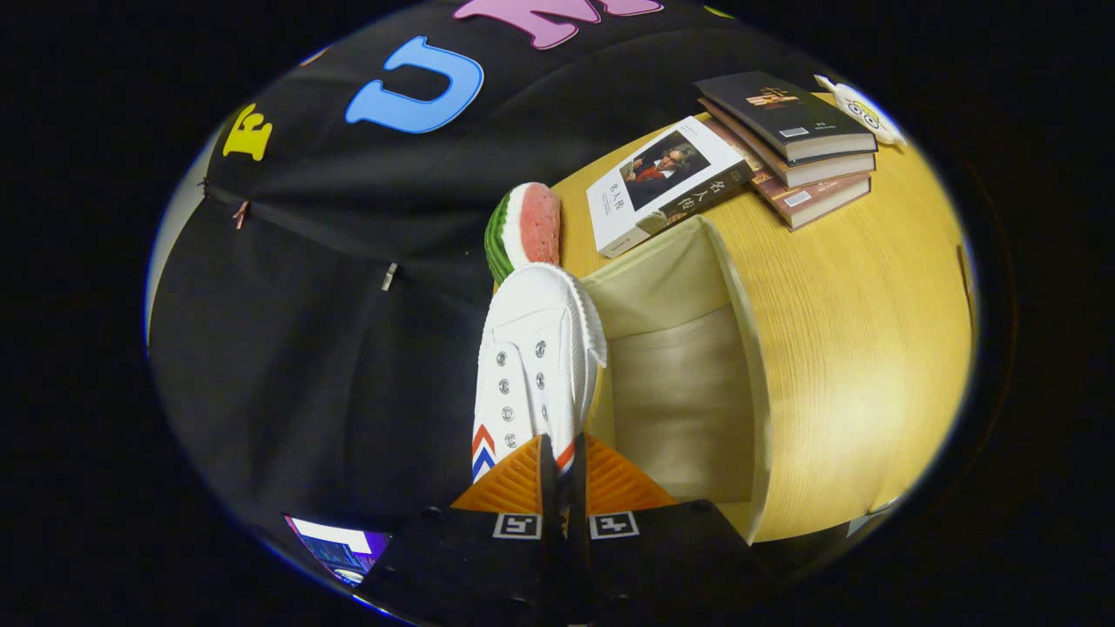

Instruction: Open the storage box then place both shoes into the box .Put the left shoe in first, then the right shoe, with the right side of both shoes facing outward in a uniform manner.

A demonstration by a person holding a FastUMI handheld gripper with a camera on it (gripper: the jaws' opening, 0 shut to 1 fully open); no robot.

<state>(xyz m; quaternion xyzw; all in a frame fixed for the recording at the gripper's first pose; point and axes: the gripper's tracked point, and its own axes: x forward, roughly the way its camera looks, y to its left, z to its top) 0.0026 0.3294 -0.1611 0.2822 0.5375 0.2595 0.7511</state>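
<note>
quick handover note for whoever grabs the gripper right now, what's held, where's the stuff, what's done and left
Gripper: shut on a white shoe, pinched at its heel end, toe pointing away.
The shoe hangs at the edge of the open storage box on the wooden table; the visible part of the box interior is empty.
Done: box opened, one shoe picked up.
Left: set this shoe in, then fetch and place the other shoe facing the same way.

Black cloth wall, wooden table
</note>
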